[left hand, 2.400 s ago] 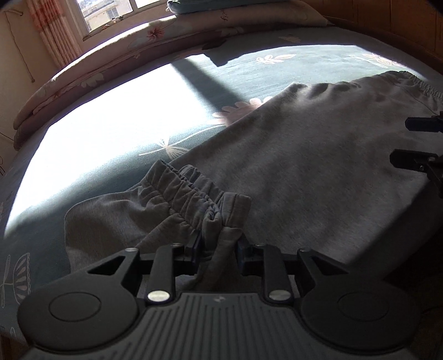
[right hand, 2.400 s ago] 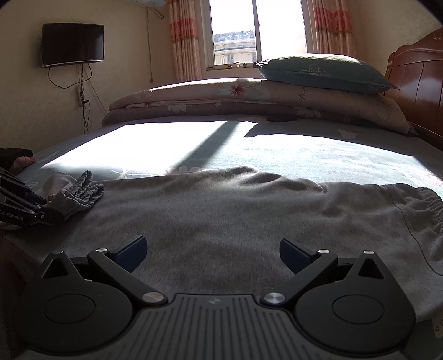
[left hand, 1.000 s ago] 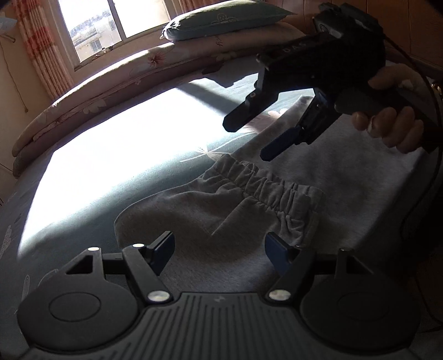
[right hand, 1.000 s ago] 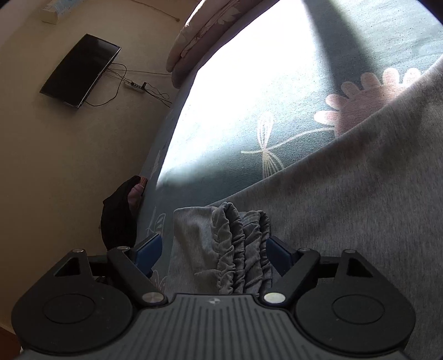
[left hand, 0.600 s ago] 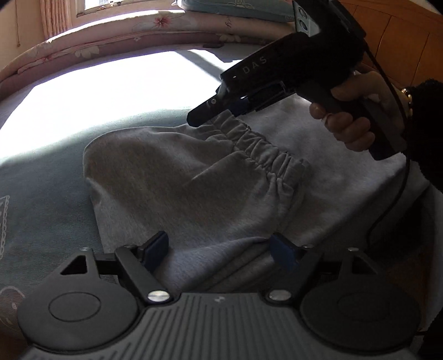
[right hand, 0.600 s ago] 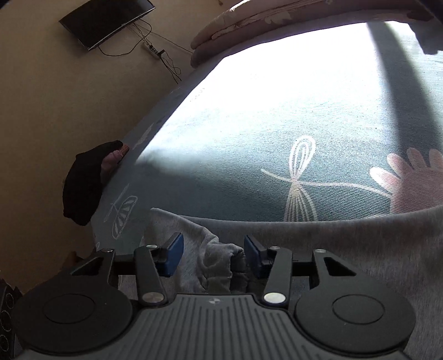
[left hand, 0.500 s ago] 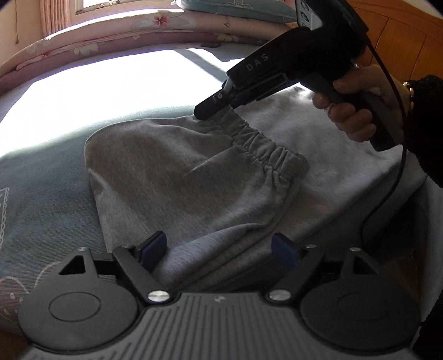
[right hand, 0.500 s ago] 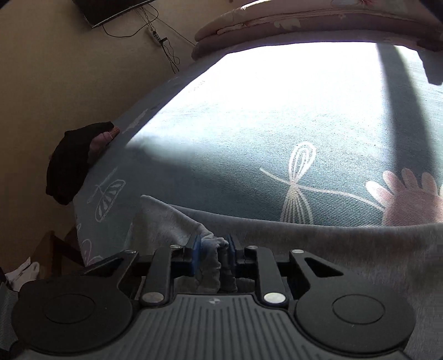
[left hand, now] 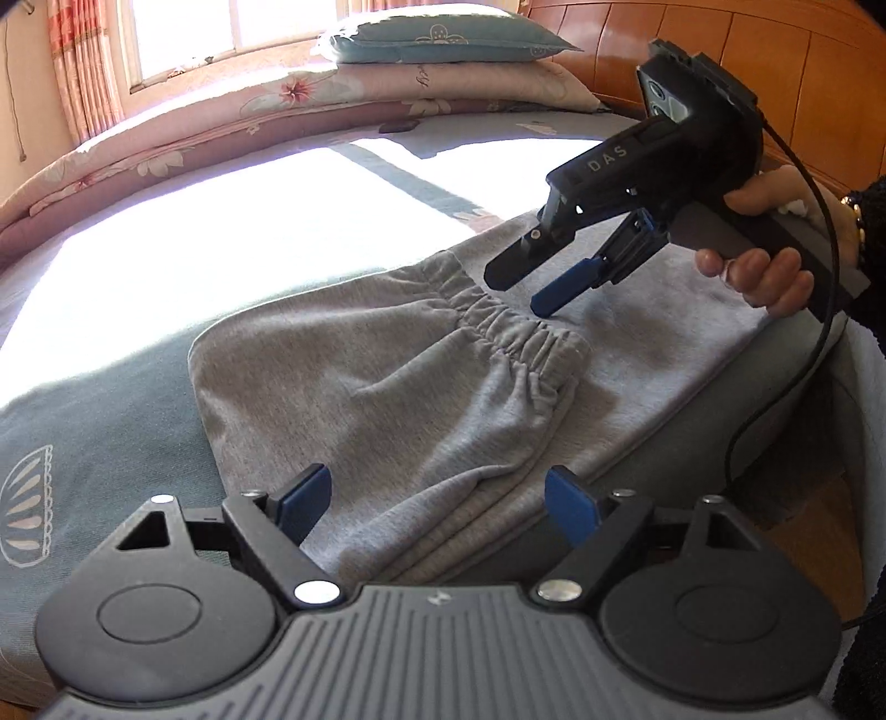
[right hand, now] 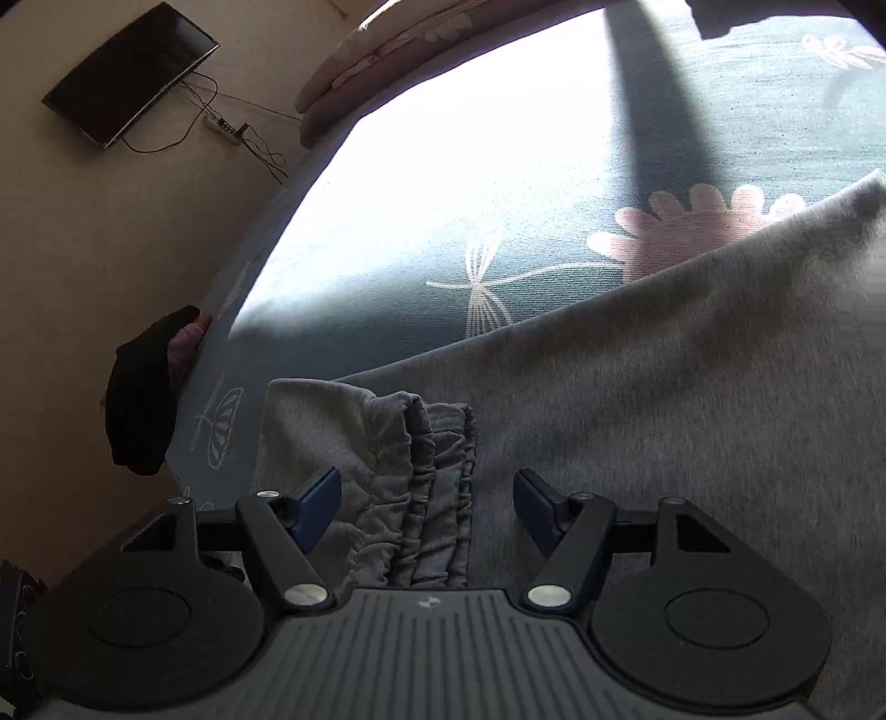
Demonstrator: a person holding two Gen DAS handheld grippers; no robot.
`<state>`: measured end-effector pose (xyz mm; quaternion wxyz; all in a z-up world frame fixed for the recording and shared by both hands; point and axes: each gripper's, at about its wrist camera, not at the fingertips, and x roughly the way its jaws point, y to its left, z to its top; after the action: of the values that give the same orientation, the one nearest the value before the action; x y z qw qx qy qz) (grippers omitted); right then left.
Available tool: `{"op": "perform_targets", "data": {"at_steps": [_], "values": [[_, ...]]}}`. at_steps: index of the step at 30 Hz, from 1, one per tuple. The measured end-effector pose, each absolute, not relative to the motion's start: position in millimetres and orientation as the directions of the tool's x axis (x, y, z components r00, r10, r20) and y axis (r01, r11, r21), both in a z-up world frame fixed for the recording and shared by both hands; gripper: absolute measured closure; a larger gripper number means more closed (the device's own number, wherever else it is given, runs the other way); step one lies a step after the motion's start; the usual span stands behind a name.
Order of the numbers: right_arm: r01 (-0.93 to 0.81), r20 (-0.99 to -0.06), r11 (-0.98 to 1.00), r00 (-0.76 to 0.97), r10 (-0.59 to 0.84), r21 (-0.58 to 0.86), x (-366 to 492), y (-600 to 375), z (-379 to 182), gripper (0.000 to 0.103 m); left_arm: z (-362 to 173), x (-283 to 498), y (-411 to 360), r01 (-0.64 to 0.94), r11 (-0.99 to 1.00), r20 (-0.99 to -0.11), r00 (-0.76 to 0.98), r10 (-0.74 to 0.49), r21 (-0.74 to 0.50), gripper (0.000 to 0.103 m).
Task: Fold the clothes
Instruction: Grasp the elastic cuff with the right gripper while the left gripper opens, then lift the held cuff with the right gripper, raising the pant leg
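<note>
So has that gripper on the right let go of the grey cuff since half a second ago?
Yes. The right gripper has opened and lifted off the elastic cuff, which lies flat on the grey trousers.

A home bedroom: bed (left hand: 138,288), stacked pillows (left hand: 437,41), wooden headboard (left hand: 775,72), wall-mounted television (right hand: 130,72).
</note>
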<state>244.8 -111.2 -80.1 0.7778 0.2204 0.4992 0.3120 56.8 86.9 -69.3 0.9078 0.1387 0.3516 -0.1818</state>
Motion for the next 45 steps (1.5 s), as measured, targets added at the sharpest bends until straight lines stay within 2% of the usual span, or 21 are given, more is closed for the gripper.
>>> {"op": "perform_targets", "data": {"at_steps": [4,10,15,19,20,22,23,24,27,32,35,36,38,41,43,45], "values": [[-0.214,-0.595,0.659,0.296,0.747,0.721,235,-123,-85,0.030,-71,62,56,0.449,0.861,-0.657,0.728,-0.197,0.239,0.019],[-0.244,-0.494,0.560,0.284,0.822,0.792,216,-128,-73,0.033,-74,62,41,0.464,0.840,-0.663,0.726,-0.181,0.279,0.019],[-0.255,-0.542,0.585,0.220,0.811,0.770,205,-113,-80,0.038,-68,42,63,0.387,0.861,-0.652,0.753,-0.087,0.331,0.019],[-0.324,-0.585,0.637,0.253,0.771,0.699,196,-104,-81,0.043,-64,27,84,0.314,0.888,-0.660,0.751,-0.015,0.336,0.019],[-0.357,-0.601,0.657,0.267,0.753,0.664,193,-99,-79,0.046,-64,24,89,0.300,0.896,-0.664,0.748,-0.006,0.329,0.019],[-0.424,-0.643,0.703,0.302,0.704,0.571,187,-89,-74,0.063,-64,21,94,0.286,0.906,-0.672,0.740,-0.003,0.311,0.019],[-0.448,-0.667,0.727,0.317,0.674,0.521,184,-84,-72,0.086,-65,20,94,0.281,0.909,-0.675,0.738,0.000,0.307,0.019],[-0.462,-0.682,0.740,0.327,0.655,0.489,182,-82,-70,0.093,-65,19,94,0.282,0.908,-0.675,0.738,0.000,0.308,0.019],[-0.469,-0.661,0.734,0.349,0.665,0.491,183,-90,-58,0.097,-65,17,88,0.301,0.901,-0.669,0.743,-0.016,0.313,0.019],[-0.406,-0.681,0.763,0.357,0.639,0.503,190,-109,-61,0.098,-65,25,72,0.354,0.874,-0.651,0.757,-0.058,0.334,0.019],[-0.319,-0.661,0.743,0.340,0.669,0.588,192,-127,-72,0.084,-65,33,57,0.398,0.848,-0.641,0.762,-0.093,0.351,0.019],[-0.282,-0.632,0.715,0.337,0.698,0.640,192,-135,-75,0.071,-66,37,53,0.415,0.839,-0.641,0.760,-0.107,0.352,0.018],[-0.232,-0.609,0.689,0.332,0.720,0.687,194,-143,-80,0.057,-68,43,43,0.442,0.821,-0.640,0.758,-0.128,0.360,0.018],[-0.191,-0.610,0.672,0.299,0.734,0.715,200,-137,-93,0.056,-74,56,29,0.469,0.802,-0.644,0.752,-0.142,0.371,0.018],[-0.160,-0.569,0.620,0.275,0.775,0.768,204,-134,-101,0.056,-78,67,19,0.487,0.791,-0.651,0.744,-0.154,0.370,0.018],[-0.131,-0.531,0.572,0.250,0.810,0.810,208,-131,-108,0.051,-84,76,13,0.496,0.788,-0.661,0.734,-0.156,0.365,0.018]]}}
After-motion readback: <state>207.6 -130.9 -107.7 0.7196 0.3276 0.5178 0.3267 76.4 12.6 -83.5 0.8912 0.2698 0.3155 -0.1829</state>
